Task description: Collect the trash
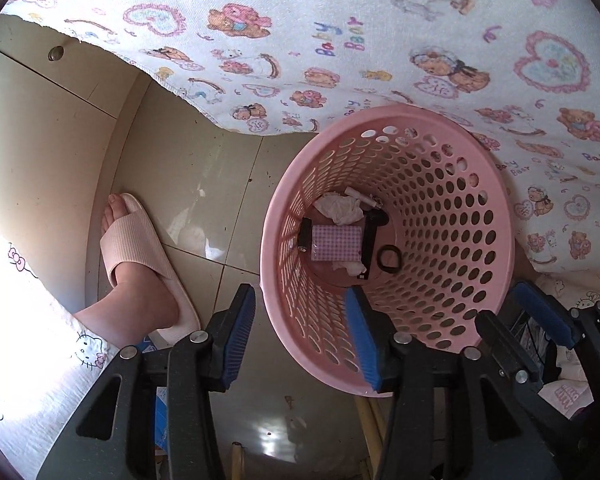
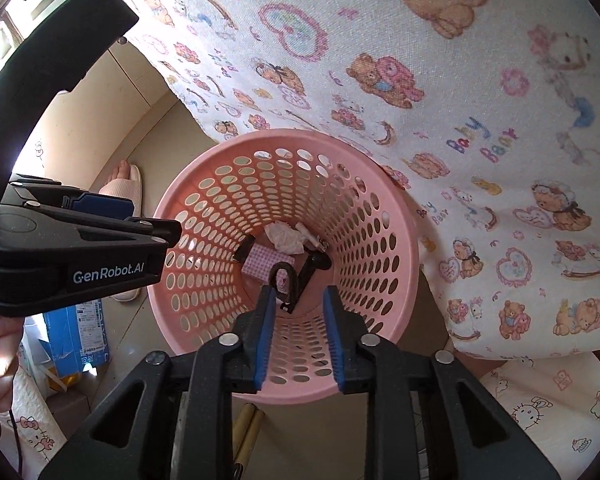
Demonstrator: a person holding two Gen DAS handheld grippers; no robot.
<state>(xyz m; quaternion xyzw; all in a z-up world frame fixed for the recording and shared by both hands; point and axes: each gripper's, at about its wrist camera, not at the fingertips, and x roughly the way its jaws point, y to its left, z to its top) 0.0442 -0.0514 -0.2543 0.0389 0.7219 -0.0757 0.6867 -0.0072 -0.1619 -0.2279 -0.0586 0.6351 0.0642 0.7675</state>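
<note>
Trash — crumpled tissue, a pink checked packet, a black hair tie — lay at the bottom of the pink perforated basket while you held your left gripper and right gripper spread and empty above it.

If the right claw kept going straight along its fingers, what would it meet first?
Probably the black hair tie atop the trash in the pink perforated plastic basket. The open right claw points into the basket's mouth; depth is uncertain.
</note>
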